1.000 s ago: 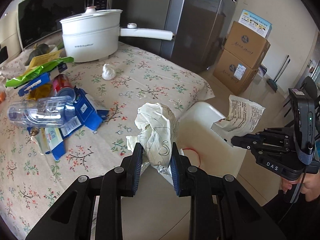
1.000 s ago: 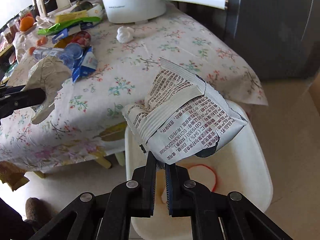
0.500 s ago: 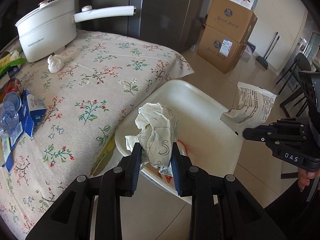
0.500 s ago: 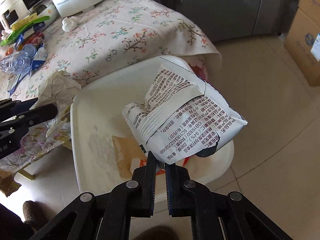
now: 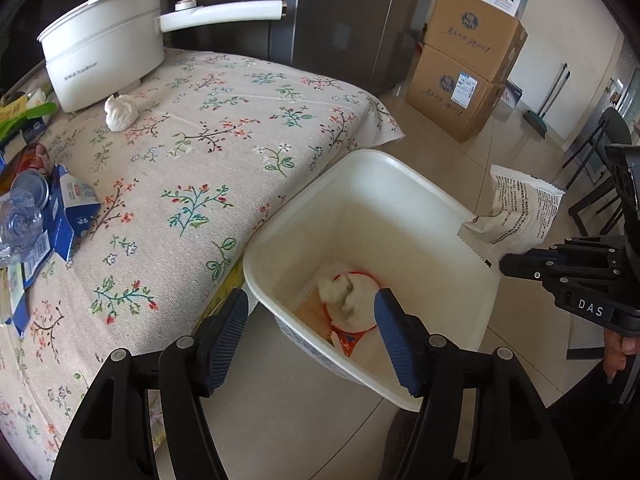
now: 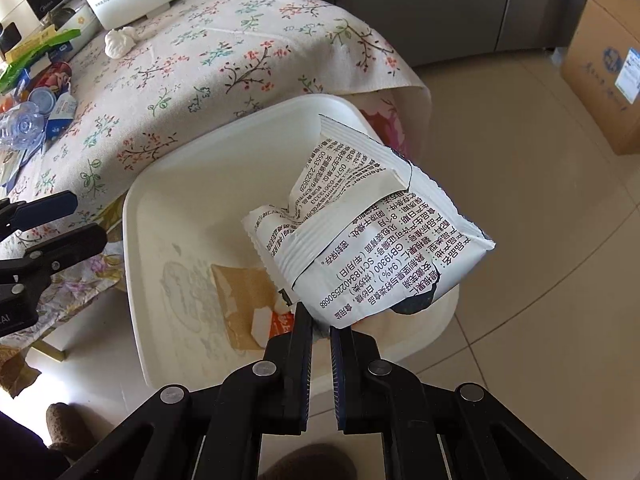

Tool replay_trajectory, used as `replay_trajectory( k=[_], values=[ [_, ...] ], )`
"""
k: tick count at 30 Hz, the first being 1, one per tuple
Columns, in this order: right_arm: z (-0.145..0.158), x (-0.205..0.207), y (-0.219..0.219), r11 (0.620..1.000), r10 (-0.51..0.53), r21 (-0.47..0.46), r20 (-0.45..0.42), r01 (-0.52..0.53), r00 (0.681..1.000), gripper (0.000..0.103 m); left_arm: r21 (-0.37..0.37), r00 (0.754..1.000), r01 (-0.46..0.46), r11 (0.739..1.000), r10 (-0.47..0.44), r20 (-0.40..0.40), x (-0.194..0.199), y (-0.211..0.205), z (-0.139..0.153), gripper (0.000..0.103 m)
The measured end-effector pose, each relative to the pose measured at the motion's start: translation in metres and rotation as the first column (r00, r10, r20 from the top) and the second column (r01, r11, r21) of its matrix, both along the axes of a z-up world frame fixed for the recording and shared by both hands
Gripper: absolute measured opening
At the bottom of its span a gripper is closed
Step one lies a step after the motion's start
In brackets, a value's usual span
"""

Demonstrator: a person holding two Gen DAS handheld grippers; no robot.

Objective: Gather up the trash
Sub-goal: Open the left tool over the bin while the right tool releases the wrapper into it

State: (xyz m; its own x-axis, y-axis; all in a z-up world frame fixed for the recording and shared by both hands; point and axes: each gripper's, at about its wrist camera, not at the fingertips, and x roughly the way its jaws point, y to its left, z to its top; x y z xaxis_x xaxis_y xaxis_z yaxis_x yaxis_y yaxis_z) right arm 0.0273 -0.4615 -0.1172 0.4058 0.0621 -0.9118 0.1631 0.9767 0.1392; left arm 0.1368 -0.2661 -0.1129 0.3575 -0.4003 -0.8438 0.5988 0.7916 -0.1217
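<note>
Left wrist view: the left gripper is wide open with nothing in it. It hangs over the near corner of the white bin. A crumpled paper ball shows inside the bin, blurry, above a round red-rimmed lid at the bottom. The bin stands on the floor, just beside the table with the flowery cloth.

The right gripper is squeezed tight on the bottom edge of a white snack bag. In the right wrist view the bag sits at about 12 o'clock from the fingers, over the right part of the bin. Its far corner sticks out past the bin rim at about 3 o'clock.

The step in hand looks like dropping the bag in the bin. To do it well, move the right gripper a little toward 9 o'clock, so the whole bag is over the open bin. Then let go. The bag is light and puffy, so it may float sideways or catch on the rim. Holding it low before letting go would help.

More trash waits on the table at about 9 o'clock in the left wrist view: a clear bottle, a blue carton and a white tissue ball near the white pot. The empty left gripper could go there next.
</note>
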Motion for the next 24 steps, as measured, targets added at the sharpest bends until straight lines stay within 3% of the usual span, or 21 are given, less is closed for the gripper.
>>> replay_trajectory(
  k=[11, 12, 15, 16, 24],
  values=[
    [-0.006, 0.012, 0.011, 1.0, 0.007, 0.0, -0.038, -0.007, 0.999, 0.011, -0.008, 0.998, -0.061, 0.998, 0.061, 0.025, 0.0, 0.045, 0.021, 0.072],
    [-0.007, 0.013, 0.012, 1.0, 0.0, 0.003, -0.042, 0.0, 0.999, 0.017, -0.009, 0.997, -0.067, 0.998, 0.067, 0.027, 0.001, 0.05, 0.022, 0.073],
    [-0.005, 0.016, 0.012, 1.0, -0.02, 0.01, -0.041, 0.021, 0.999, 0.052, -0.01, 0.996, -0.087, 0.996, 0.087, 0.031, 0.002, 0.062, 0.025, 0.075],
    [-0.003, 0.016, 0.013, 1.0, -0.022, 0.009, -0.033, 0.022, 0.999, 0.057, -0.011, 0.995, -0.094, 0.995, 0.095, 0.032, 0.003, 0.066, 0.026, 0.076],
    [0.005, 0.023, 0.027, 1.0, 0.003, 0.008, -0.016, -0.003, 1.0, 0.064, -0.021, 0.987, -0.156, 0.988, 0.156, 0.028, 0.008, 0.096, 0.031, 0.077]
  ],
)
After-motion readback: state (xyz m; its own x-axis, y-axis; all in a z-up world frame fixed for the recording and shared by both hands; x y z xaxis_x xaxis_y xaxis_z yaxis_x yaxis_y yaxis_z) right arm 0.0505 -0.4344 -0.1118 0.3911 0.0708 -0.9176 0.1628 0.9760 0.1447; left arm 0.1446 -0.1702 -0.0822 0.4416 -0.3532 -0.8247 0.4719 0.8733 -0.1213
